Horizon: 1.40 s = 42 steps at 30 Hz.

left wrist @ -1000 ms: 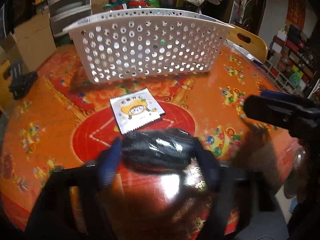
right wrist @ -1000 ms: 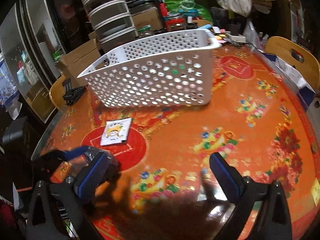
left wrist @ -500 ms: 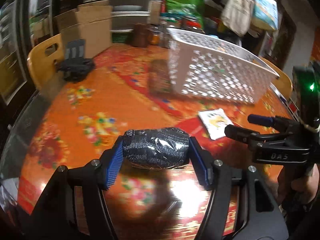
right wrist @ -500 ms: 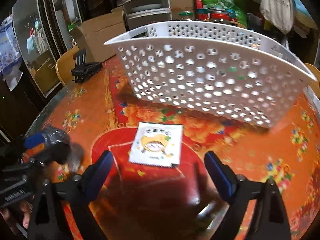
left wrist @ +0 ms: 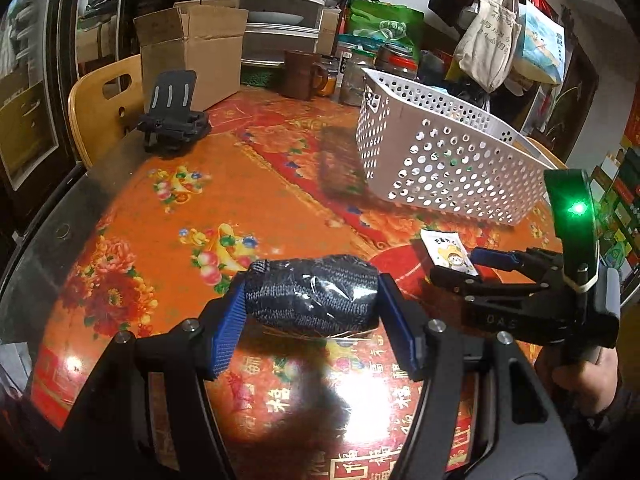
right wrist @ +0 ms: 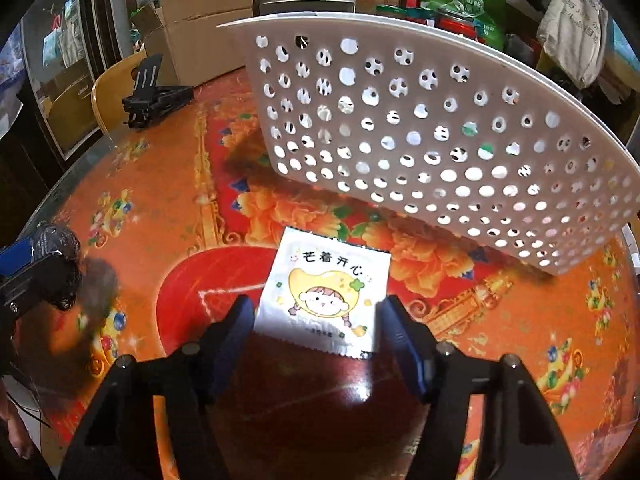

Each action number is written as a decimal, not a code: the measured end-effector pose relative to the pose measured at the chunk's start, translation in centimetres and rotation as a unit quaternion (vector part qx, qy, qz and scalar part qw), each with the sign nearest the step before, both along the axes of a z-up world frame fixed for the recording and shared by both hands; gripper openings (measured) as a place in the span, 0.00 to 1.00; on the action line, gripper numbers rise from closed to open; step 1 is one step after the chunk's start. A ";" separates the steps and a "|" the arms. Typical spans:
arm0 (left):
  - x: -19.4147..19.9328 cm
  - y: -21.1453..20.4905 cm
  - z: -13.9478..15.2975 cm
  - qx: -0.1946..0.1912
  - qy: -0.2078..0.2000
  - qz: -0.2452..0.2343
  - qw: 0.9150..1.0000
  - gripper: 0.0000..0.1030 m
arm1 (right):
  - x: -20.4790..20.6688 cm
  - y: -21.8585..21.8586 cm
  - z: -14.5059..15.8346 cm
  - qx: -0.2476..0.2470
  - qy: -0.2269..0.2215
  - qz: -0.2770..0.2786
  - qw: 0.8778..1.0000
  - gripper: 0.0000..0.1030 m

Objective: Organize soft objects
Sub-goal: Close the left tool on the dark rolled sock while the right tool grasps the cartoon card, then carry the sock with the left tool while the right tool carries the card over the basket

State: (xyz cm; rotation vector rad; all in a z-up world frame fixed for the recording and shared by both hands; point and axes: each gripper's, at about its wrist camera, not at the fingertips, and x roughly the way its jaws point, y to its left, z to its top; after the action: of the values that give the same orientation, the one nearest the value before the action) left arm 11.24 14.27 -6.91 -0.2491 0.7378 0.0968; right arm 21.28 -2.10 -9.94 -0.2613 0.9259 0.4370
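The left gripper [left wrist: 312, 308] clamps a dark rolled sock bundle [left wrist: 314, 294] above the table [left wrist: 168, 240]. The right gripper [right wrist: 316, 334] is spread wide, its pads flanking the near edge of the flat white packet [right wrist: 326, 288] on the cloth — I judge it should drop until both pads straddle the edges, then pinch gently so the packet bows rather than slips. Beyond stands the white perforated basket [right wrist: 420, 140] — the likely destination.
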 end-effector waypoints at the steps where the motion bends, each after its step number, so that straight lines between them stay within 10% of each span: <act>1: 0.1 0.0 -0.1 -0.001 0.000 0.000 1.000 0.59 | 0.0 0.0 0.0 0.000 -0.001 0.000 1.000 0.61; 14: 0.6 -1.2 -0.6 -0.004 0.009 -0.011 1.000 0.59 | -0.4 -2.7 0.6 0.020 -0.014 0.002 1.000 0.29; 42: 0.8 -11.4 4.3 0.051 -0.033 -0.115 0.991 0.59 | -8.5 -13.5 7.0 0.077 -0.102 -0.036 0.991 0.28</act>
State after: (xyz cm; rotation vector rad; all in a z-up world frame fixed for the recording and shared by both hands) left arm 11.99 2.90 -2.64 -0.0677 0.6893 -0.0923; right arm 12.79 -15.59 -2.98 -0.1292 0.6952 0.4050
